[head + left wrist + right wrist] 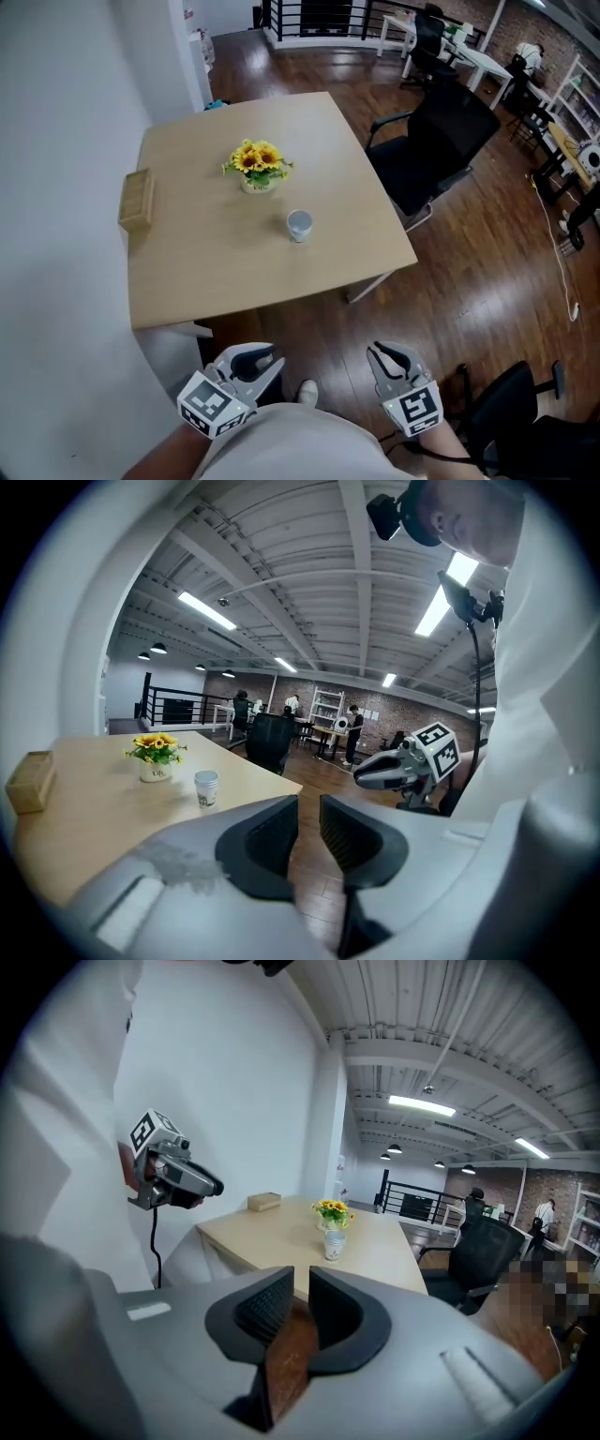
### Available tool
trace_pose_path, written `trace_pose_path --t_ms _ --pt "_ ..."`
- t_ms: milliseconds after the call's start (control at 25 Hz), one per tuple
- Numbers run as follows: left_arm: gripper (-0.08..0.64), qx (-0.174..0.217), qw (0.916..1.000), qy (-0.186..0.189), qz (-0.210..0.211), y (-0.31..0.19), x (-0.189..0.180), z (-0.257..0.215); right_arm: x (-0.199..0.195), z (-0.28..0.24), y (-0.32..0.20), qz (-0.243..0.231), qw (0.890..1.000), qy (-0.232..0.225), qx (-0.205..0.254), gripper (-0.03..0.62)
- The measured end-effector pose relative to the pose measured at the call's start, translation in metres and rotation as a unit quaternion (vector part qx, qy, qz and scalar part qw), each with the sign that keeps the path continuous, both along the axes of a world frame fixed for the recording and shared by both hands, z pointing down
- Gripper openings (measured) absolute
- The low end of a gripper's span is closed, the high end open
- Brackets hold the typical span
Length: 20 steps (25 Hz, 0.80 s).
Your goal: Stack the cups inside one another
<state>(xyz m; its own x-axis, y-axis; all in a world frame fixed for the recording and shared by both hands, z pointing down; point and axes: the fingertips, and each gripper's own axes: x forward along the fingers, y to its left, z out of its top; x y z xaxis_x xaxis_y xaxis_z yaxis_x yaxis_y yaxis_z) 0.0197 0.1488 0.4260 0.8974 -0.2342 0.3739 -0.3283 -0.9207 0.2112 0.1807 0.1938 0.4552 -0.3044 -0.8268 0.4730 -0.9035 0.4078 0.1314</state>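
A single white paper cup (pixel 299 226) stands upright near the middle of the light wooden table (pixel 206 272); whether more cups sit inside it I cannot tell. It also shows small in the left gripper view as the cup (pixel 205 788) and in the right gripper view as the cup (pixel 335 1245). My left gripper (pixel 272 359) and right gripper (pixel 377 350) hang close to my body, off the table's near edge and well short of the cup. The jaws of the left gripper (pixel 309 813) and the right gripper (pixel 302 1283) each stand a narrow gap apart with nothing between them.
A pot of yellow flowers (pixel 258 167) stands just behind the cup, and a wooden box (pixel 137 199) lies at the table's left edge. A black office chair (pixel 441 141) is at the table's right side, another chair (pixel 525 412) at my right. A white wall runs along the left.
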Motion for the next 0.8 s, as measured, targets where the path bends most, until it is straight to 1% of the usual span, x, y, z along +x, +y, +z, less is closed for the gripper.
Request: trace_pose_path --t_ms 160,320,400,600,800 --pt "0.081 0.013 0.9998 -0.016 0.008 0.023 -0.003 0.002 -0.003 -0.009 0.014 0.007 1.000 -0.002 0.021 0.027" --pt "0.081 0.018 0.9998 -0.012 0.002 0.034 -0.002 -0.005 0.005 -0.022 0.017 0.029 0.997 -0.022 0.061 0.008" --pt "0.081 0.020 0.9998 -0.009 -0.002 0.039 -0.003 -0.007 0.006 -0.028 0.018 0.030 0.996 -0.026 0.076 0.006" --pt "0.081 0.024 0.9996 -0.009 -0.012 0.044 -0.008 -0.009 -0.004 -0.030 0.022 0.010 0.997 -0.010 0.073 0.006" --pt "0.083 0.027 0.9994 -0.004 -0.019 0.048 -0.011 -0.010 -0.009 -0.028 0.023 -0.002 0.998 -0.013 0.069 0.006"
